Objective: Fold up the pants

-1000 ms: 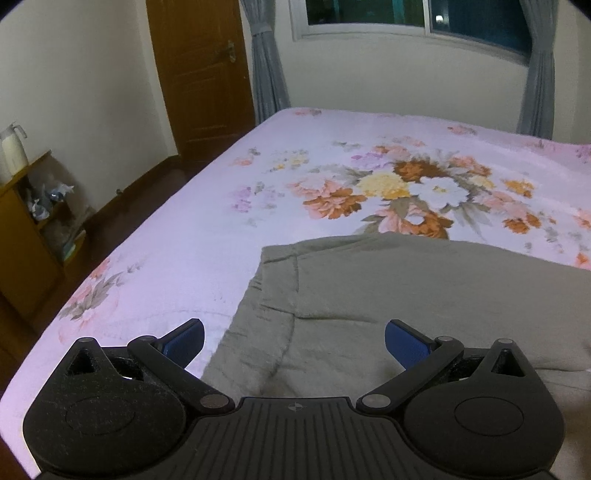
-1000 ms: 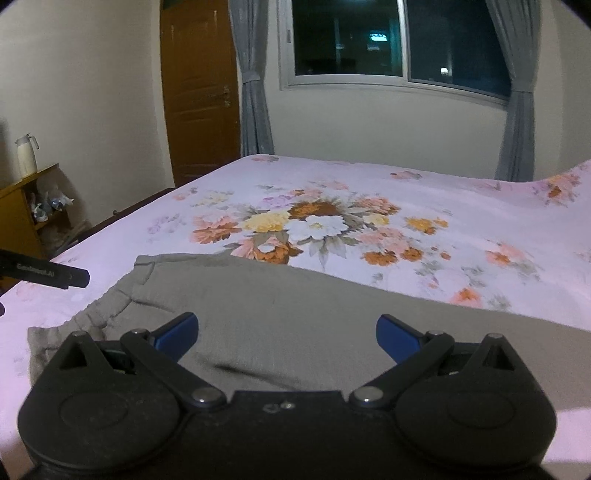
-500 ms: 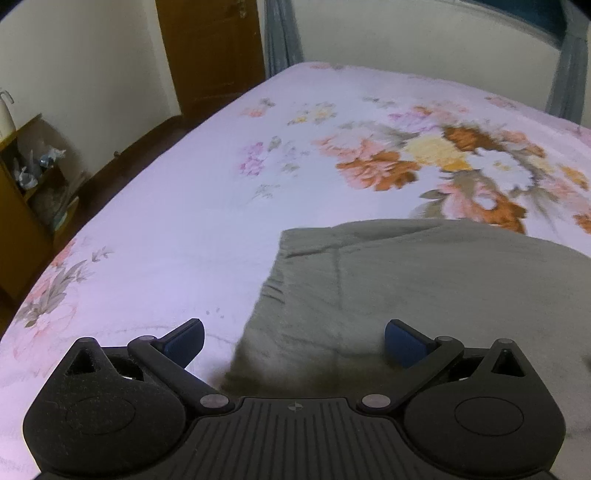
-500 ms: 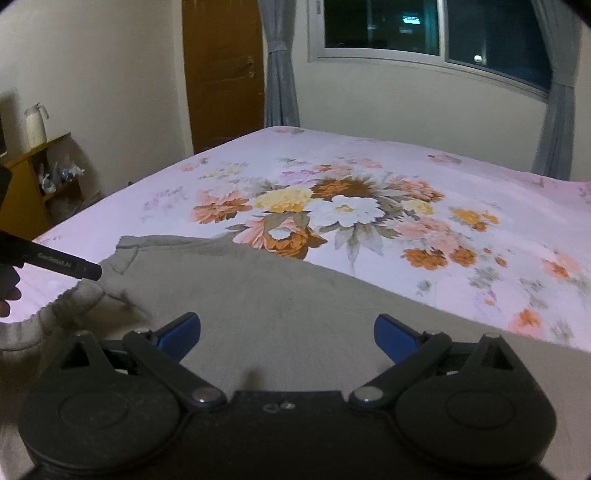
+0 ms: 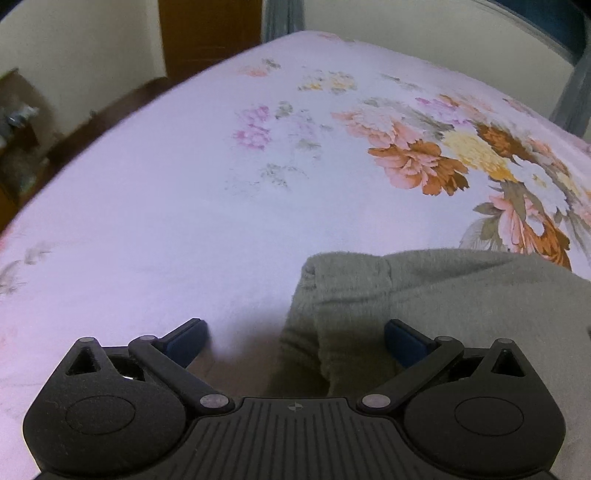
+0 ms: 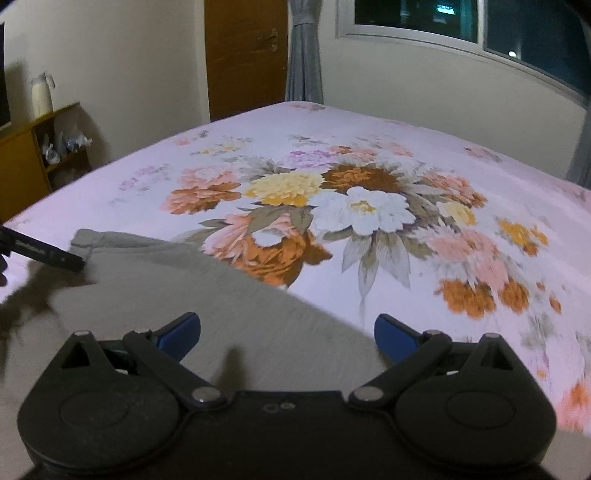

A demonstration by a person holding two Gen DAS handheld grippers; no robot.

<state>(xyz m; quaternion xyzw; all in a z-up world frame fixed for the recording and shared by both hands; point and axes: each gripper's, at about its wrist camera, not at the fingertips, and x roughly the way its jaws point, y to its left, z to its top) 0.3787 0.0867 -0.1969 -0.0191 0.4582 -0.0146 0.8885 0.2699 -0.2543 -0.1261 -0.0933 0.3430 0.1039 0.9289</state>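
Left wrist view first: my left gripper (image 5: 295, 338) stood wide, holding nothing, low over the grey pants (image 5: 424, 306) where their bunched end lay on the flowered bedsheet (image 5: 184, 192). One blue pad hung over bare sheet, the other over cloth, so the edge of the garment ran between my fingers. I judged the risk plain: closing from there I might pinch only the top layer, or catch sheet along with it, and the fold would drag crooked. The tool was pitched steeply down, nose toward the bed, nearly touching by the look of its shadow.

Right wrist view: my right gripper (image 6: 288, 334) was also spread wide and empty, hovering above the flat stretch of the pants (image 6: 229, 306), which lay across the near part of the bed (image 6: 369, 155) with the far hem just beside the big printed flowers. It sat more level, aimed across the bed toward the window (image 6: 461, 26). The left tool's black finger (image 6: 48, 254) showed at the garment's far-left corner. If my two hands closed at unequal depths, I reckoned the legs would skew
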